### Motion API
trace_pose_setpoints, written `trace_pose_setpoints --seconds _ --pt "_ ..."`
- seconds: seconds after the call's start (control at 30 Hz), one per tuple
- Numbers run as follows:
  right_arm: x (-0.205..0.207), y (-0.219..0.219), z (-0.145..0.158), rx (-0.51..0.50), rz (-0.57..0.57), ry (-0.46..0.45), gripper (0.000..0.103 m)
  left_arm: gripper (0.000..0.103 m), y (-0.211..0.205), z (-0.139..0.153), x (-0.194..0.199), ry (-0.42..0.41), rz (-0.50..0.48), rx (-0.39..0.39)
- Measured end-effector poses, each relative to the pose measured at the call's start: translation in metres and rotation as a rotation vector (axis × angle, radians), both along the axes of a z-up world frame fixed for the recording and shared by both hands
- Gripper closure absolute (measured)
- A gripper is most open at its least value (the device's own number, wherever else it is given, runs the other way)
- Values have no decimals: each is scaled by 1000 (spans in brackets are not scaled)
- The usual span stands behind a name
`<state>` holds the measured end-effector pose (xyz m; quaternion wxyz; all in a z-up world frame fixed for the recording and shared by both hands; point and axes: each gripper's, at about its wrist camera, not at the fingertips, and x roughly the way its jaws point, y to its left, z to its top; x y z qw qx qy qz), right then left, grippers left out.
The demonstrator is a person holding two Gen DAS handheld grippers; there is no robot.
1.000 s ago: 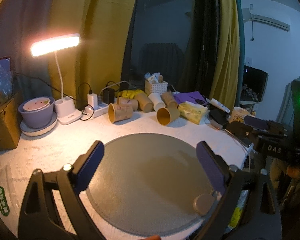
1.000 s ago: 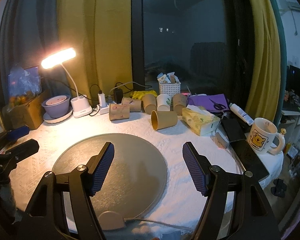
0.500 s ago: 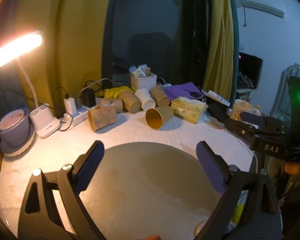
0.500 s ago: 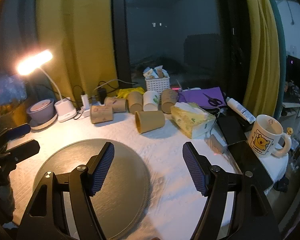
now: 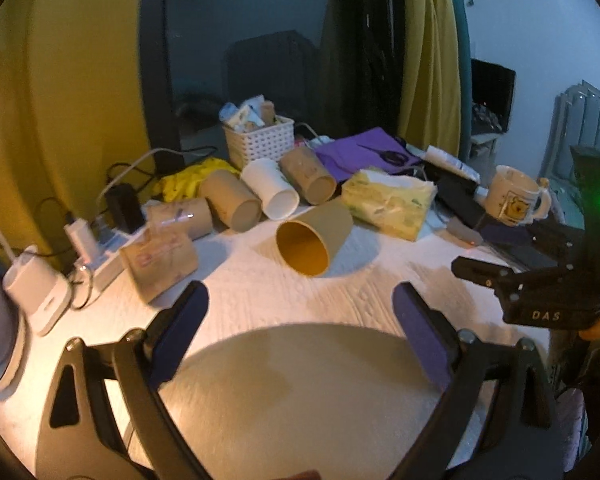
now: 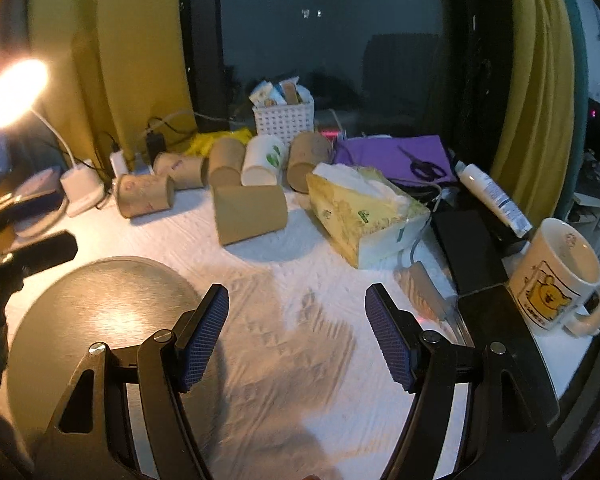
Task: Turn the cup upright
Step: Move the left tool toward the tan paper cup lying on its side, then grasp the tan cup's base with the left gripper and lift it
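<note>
A: What are the left tongs [image 5: 300,320] doing?

B: Their blue pads are standing wide apart, gripping nothing, hanging over the round grey mat [image 5: 300,392] on the white-covered desk [image 5: 260,292]. The right tongs [image 6: 296,332] are gaping the same way over bare cloth, with the mat's edge [image 6: 100,300] lying at their 9 o'clock.

A: And the cup?

B: The brown paper cup [image 5: 314,238] is lying on its side at 12 o'clock from the left tongs, apart from them, its yellow-lined mouth facing that camera. In the right view the same cup [image 6: 250,212] is showing its side at about 11 o'clock.

A: Anything beyond it?

B: A tissue pack [image 6: 364,212] is sitting just beside it at 1 o'clock, and a printed paper cup [image 6: 144,195] is lying at 10 o'clock. Behind them, more cups are lying in a row, one of them white [image 6: 262,160]. Farther back, a white basket [image 6: 284,120] is standing by the dark window. A bear mug [image 6: 556,276] is standing upright at 3 o'clock, and a desk lamp [image 6: 12,92] is glowing at far 10 o'clock.
</note>
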<state>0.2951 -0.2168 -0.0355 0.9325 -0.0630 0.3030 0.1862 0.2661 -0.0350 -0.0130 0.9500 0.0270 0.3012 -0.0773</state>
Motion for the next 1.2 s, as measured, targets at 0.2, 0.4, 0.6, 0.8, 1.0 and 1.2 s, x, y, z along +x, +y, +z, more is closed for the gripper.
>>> trace_pose_setpoints --seconds 0.2,0.4,0.6,0.8,1.0,1.2 --pt "32 -4 -4 -1 -21 -5 29 9 -8 -13 52 15 -35 28" --pt "61 -10 -5 -3 -44 -21 29 9 -18 -28 100 34 -75 34" --pt "80 -10 -10 4 -52 0 29 9 -21 -47 141 78 -113 10" --pt "79 -12 -14 13 -50 15 29 9 -20 -65 162 185 -186 -41" --pt "72 -15 -10 40 -73 12 29 28 -26 -72 157 237 -247 -13" --pt "47 -16 3 52 -71 -22 29 28 -20 -55 125 218 -265 -50"
